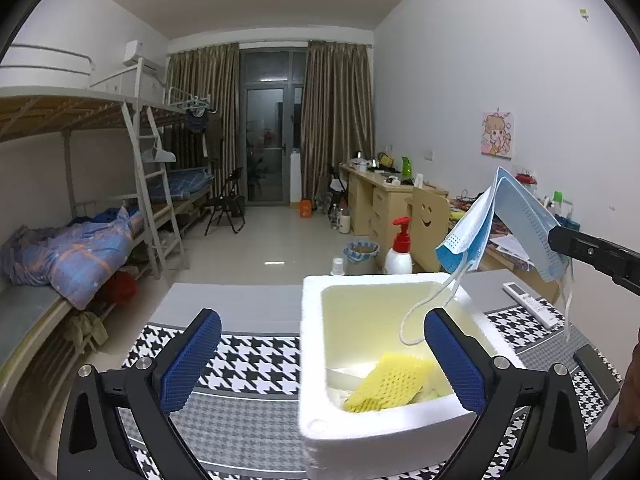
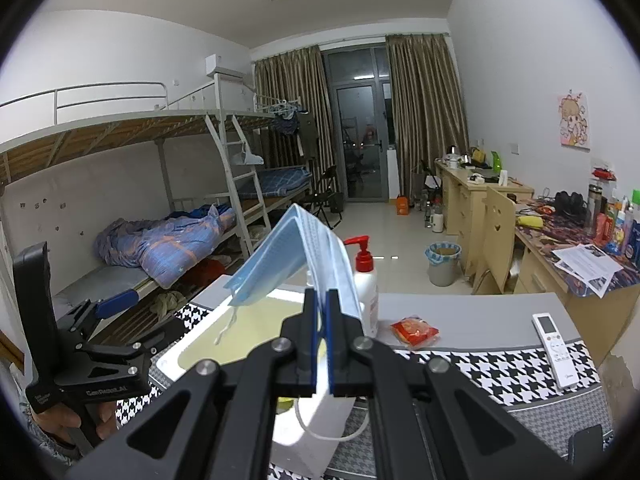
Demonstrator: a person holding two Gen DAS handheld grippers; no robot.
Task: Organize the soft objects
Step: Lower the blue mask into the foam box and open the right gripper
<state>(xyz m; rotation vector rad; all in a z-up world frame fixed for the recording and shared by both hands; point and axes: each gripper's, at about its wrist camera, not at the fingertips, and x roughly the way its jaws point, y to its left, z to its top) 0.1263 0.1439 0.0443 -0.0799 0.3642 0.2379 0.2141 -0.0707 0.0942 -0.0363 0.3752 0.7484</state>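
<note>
The right gripper [image 2: 321,300] has its jaws pressed together on a blue face mask [image 2: 296,256], pinching it near one edge so that the mask folds over above the fingertips like a small tent and droops away to the left of the jaws. One white ear loop [image 2: 226,326] dangles from the far end of the mask, and another loop hangs below the jaws, close to the camera. Directly under and ahead of this gripper sits a white foam box [image 2: 208,344], its pale yellow interior open to the top, so the mask hangs above the box without resting in it. The left gripper [image 1: 322,360] stands with its jaws spread wide and nothing between its blue pads [image 1: 192,360]; the near left wall of the foam box [image 1: 312,360] lies between them, untouched. A yellow foam net [image 1: 386,386] lies inside the box, just beside the right-hand pad (on the box floor, near the front wall). A white pump bottle [image 2: 366,292] with a red top stands just beyond the right gripper's tips, and a white remote [image 2: 554,354] lies well off to their right on the houndstooth cloth [image 2: 500,372].
</note>
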